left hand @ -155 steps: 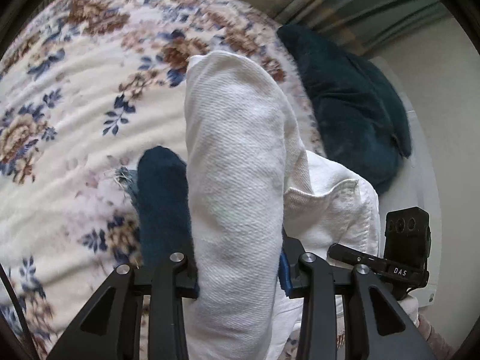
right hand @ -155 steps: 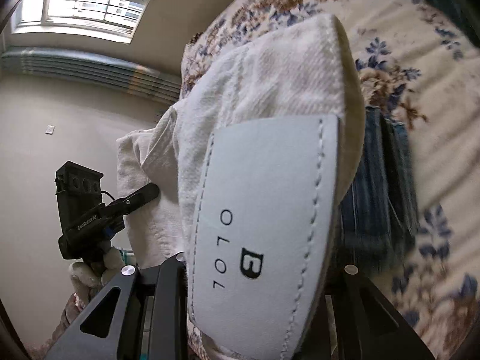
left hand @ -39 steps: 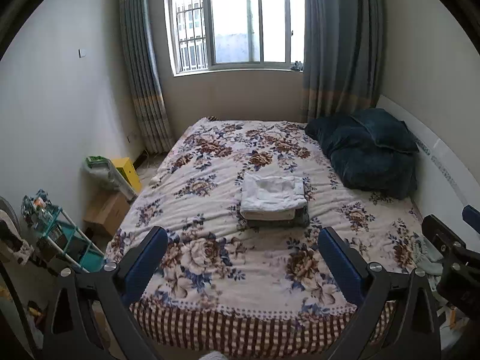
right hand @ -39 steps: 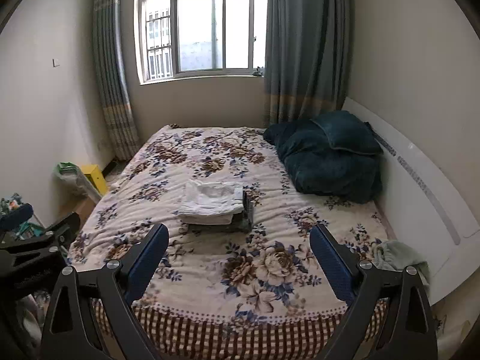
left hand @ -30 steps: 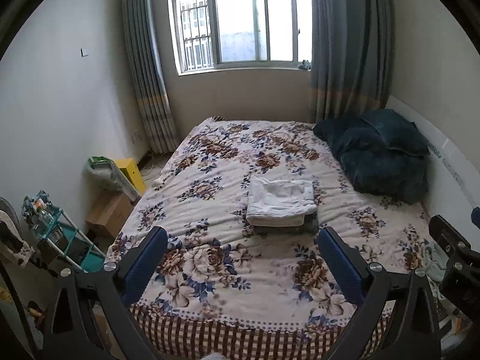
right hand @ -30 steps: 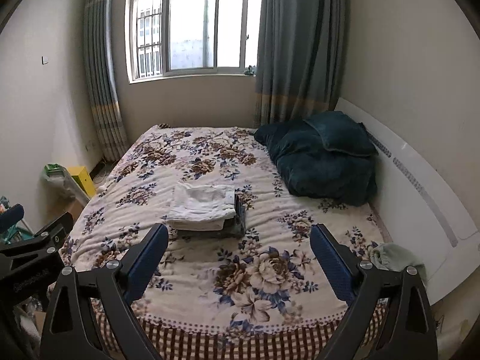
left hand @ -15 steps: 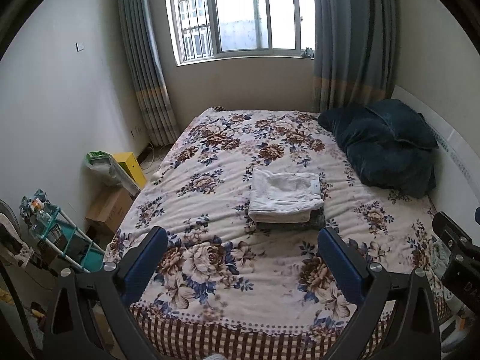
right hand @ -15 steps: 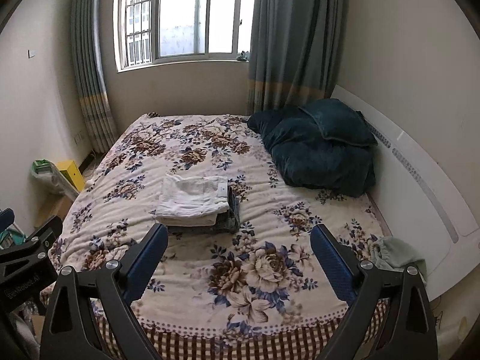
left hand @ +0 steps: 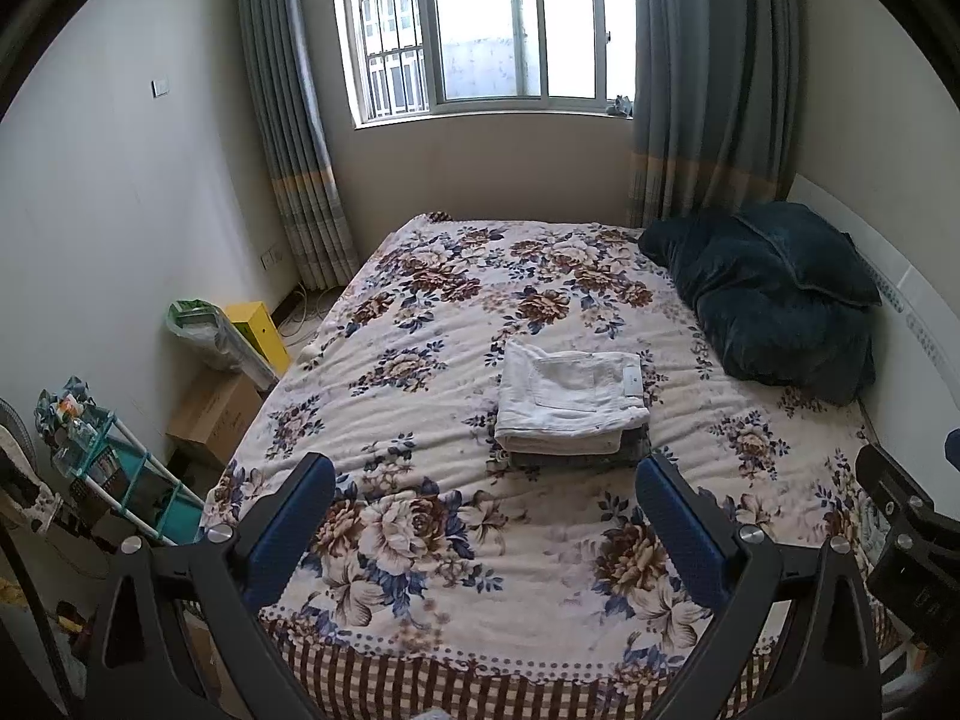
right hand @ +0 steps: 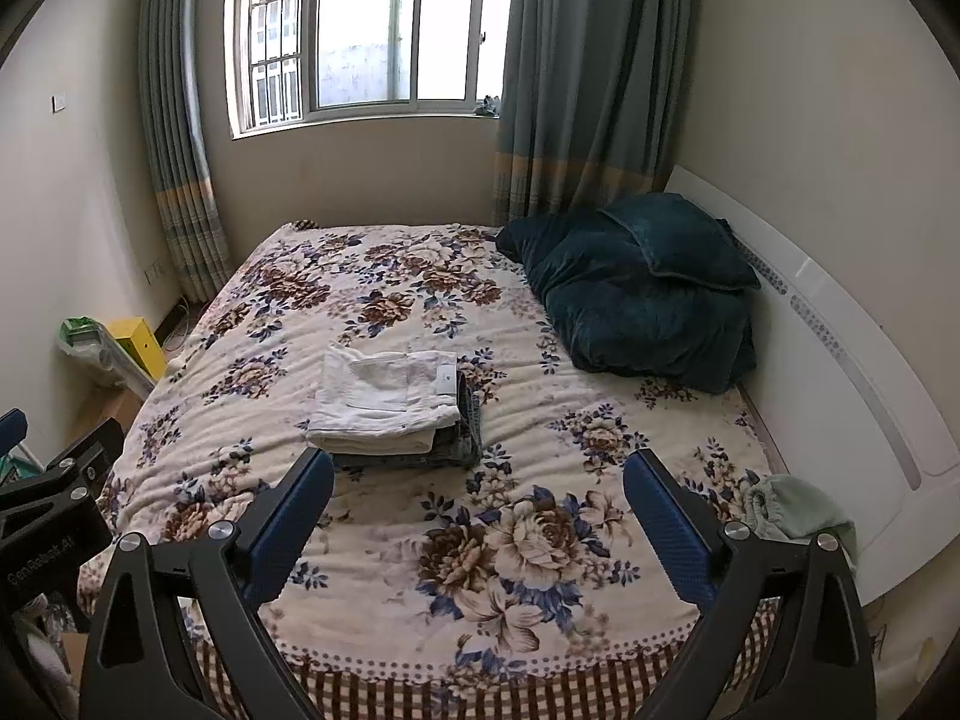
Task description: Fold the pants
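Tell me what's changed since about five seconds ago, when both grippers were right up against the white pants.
Both grippers let go and pulled back off the bed: the left gripper and right gripper now hang open past the foot of the floral bedspread. The white pants lie folded on the dark jeans. The blue pillows stayed put.

Pants [left hand: 570, 399] atop jeans [right hand: 471, 420], mid-bed [left hand: 420, 540]

You can just read pale lettering, "GenRobot.AI", on the black body of the left gripper [right hand: 42, 540] at the right wrist view's left edge; the pants' patch [left hand: 631, 381] is too small to read.
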A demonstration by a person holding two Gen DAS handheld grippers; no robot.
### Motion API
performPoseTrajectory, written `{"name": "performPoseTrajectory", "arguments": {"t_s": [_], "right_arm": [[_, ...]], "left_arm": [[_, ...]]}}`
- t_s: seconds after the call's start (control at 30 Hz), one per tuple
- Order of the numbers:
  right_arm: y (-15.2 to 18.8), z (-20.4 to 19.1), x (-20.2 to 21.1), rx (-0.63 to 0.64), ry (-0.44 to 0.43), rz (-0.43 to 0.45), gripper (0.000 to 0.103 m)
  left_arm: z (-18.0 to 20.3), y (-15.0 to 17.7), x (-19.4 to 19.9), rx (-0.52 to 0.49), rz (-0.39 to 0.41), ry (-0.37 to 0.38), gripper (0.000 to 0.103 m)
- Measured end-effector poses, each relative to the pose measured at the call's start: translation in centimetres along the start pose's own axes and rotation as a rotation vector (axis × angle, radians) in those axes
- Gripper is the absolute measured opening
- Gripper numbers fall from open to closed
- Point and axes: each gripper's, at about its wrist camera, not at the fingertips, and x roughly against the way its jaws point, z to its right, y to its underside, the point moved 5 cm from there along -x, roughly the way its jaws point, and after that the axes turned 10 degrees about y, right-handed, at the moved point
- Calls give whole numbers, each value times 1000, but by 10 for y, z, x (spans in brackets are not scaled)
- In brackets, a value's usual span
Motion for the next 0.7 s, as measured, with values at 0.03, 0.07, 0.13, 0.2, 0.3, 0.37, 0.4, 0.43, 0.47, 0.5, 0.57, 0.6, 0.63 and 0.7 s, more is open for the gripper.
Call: {"name": "performPoseTrajectory", "arguments": {"t_s": [0.03, 0.07, 0.13, 0.2, 0.3, 0.37, 0.4, 0.43, 0.47, 0.5, 0.57, 0.6, 0.63, 0.7], "right_arm": [[0, -2, -2, 3, 0, 1, 99], [0, -3, -4, 5, 0, 0, 99], [0, -4, -4, 4, -2, -1, 99], [1, -6, -7, 5, -3, -4, 99], [5, -10, -11, 6, -5, -9, 100], [5, -9, -11, 5, -5, -10, 100], [6, -10, -12, 3, -8, -11, 100], [6, -10, -12, 4, -10, -9, 100], [6, -11, -13, 5, -10, -8, 100], [7, -10, -12, 4, -10, -8, 100], [8, -10, -12, 0, -10, -5, 100], [8, -9, -12, -2, -9, -3, 100], [8, -8, -11, -5, -9, -1, 100], [7, -7, -11, -7, -9, 2, 100]], "left_arm": [[0, -1, -1, 1, 0, 1, 103], [0, -1, -1, 0, -1, 1, 103], [0, -1, -1, -1, -1, 1, 103], [0, -1, -1, -1, -1, -1, 103], [-1, -1, -3, 1, -5, -1, 103], [-2, -1, -4, 4, -5, -3, 103], [-3, -1, -3, 6, -4, -3, 103], [-4, 0, -5, 9, -4, -6, 103], [-4, 0, -5, 11, -4, -6, 103], [-4, 2, -5, 13, -5, -6, 103], [-5, 3, -5, 15, -6, -7, 103], [-5, 3, -5, 14, -6, -7, 103], [-5, 3, -5, 12, -6, -6, 103], [-5, 3, -4, 12, -2, -9, 103]]}}
